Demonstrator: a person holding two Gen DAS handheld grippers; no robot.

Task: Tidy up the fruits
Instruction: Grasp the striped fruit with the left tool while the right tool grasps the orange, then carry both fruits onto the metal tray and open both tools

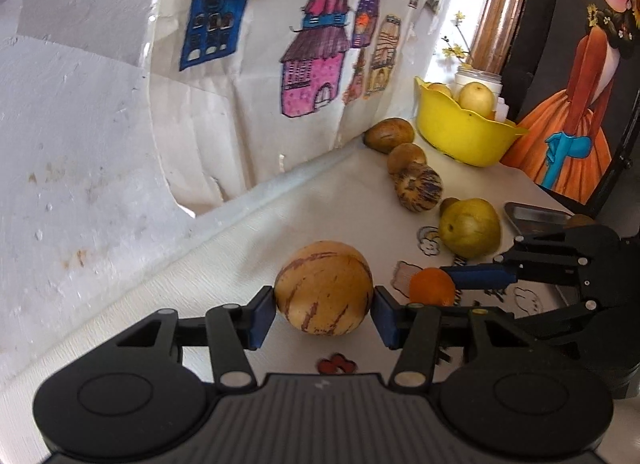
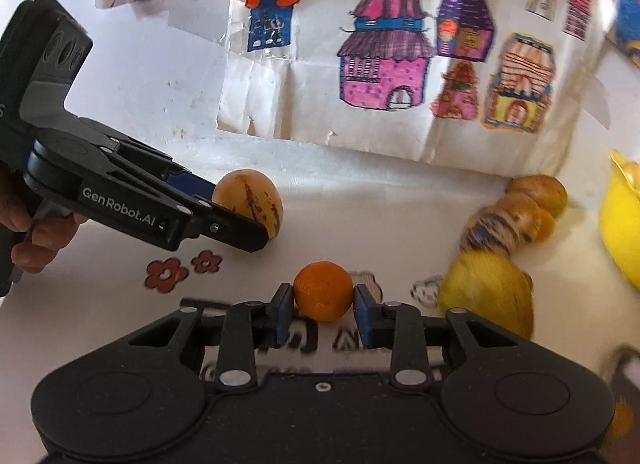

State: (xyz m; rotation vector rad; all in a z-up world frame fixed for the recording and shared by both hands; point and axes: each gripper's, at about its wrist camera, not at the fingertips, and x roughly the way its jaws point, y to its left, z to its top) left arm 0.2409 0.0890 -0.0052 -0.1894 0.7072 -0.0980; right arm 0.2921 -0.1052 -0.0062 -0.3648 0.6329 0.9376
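Observation:
My left gripper (image 1: 324,310) is shut on a tan melon with purple streaks (image 1: 323,293), low over the white table. It also shows in the right wrist view (image 2: 248,196) with the left gripper (image 2: 256,224) around it. My right gripper (image 2: 323,314) is shut on a small orange (image 2: 323,290), seen in the left wrist view (image 1: 433,287) just right of the melon. A yellow bowl (image 1: 460,132) at the back right holds pale fruits.
Loose fruits lie in a row along the wall: two brown ones (image 1: 390,135), a striped one (image 1: 418,186) and a yellow-green pear (image 1: 470,227). A metal tray (image 1: 532,216) sits at the right. Drawings of houses (image 1: 312,76) hang on the wall behind.

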